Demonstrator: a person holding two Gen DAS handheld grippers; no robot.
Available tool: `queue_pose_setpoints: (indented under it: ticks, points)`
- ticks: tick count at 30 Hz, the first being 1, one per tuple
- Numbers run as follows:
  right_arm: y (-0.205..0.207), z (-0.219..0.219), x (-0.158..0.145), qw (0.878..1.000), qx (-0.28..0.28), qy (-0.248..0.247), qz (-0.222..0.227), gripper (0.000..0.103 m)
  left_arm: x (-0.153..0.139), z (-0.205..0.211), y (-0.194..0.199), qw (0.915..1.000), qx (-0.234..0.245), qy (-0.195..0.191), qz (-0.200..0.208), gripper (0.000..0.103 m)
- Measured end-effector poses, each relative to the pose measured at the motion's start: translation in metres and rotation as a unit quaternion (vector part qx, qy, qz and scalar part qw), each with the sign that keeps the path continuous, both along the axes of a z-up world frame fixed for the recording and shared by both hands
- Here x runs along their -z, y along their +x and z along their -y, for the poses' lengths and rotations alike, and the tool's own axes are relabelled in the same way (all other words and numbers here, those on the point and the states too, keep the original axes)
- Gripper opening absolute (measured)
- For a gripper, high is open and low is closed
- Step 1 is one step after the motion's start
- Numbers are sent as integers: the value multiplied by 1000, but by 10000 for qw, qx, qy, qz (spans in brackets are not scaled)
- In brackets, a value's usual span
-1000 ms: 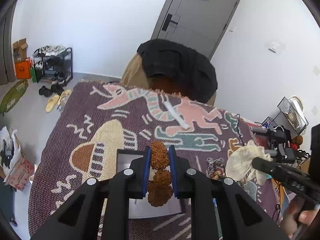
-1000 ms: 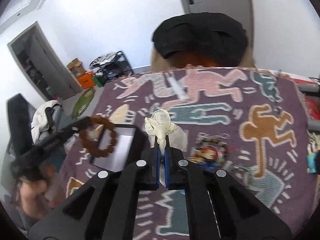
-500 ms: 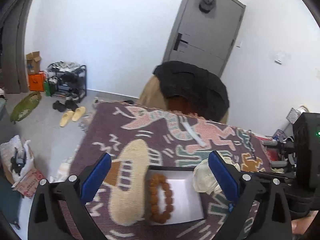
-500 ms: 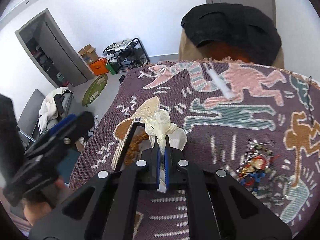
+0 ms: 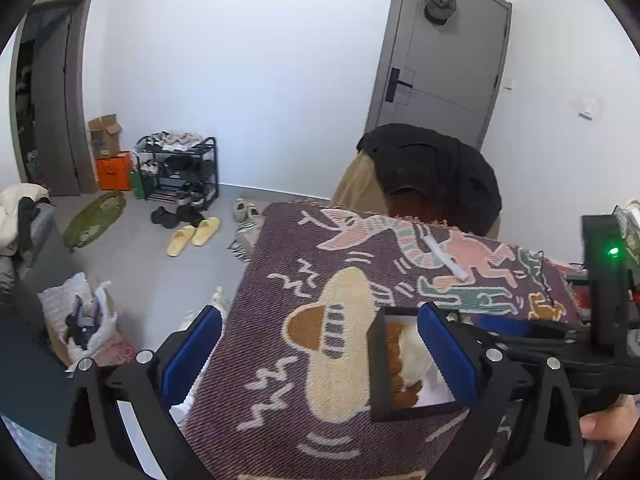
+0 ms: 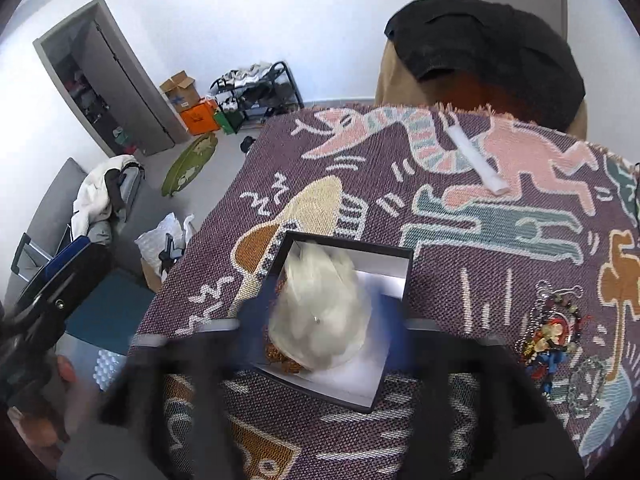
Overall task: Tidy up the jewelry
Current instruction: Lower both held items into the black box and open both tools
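A black box [image 6: 407,280] with a white inside sits on the patterned purple cloth. In it lie a brown bead bracelet [image 6: 282,356] and a white plastic pouch [image 6: 320,312] on top of it. My right gripper [image 6: 320,332] is blurred and open, its fingers either side of the pouch. My left gripper [image 5: 320,364] is open and empty at the table's left edge; the box [image 5: 378,364], bracelet [image 5: 396,354] and pouch [image 5: 414,356] show just beside its right finger. The right gripper's body [image 5: 600,344] is at the right.
A heap of mixed jewelry [image 6: 554,340] lies on the cloth right of the box. A white strip [image 6: 478,162] lies at the far side. A chair with a black jacket [image 6: 492,52] stands behind the table. The floor with bags is at left.
My right gripper brought the pouch over the box and opened, leaving it on the bracelet. My left gripper, open since dropping the bracelet, drew back to the left.
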State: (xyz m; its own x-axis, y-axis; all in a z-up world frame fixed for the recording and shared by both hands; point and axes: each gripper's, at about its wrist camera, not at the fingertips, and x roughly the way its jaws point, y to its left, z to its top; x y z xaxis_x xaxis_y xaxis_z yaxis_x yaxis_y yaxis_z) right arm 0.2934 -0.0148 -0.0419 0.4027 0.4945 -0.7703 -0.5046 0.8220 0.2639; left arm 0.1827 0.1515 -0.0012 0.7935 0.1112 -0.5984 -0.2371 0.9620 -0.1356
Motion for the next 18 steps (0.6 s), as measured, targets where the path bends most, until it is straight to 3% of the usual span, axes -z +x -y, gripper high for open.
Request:
queue_pose_setpoints:
  ticks: [10,18]
  points:
    - [-25,31,-27,9950,451,-370,814,99,-14,12,-15,9995,-139,229,183,95]
    - [-49,83,-42,9817,1110,-541,1453,99,-19,54,-13,9989,226,289,276,95]
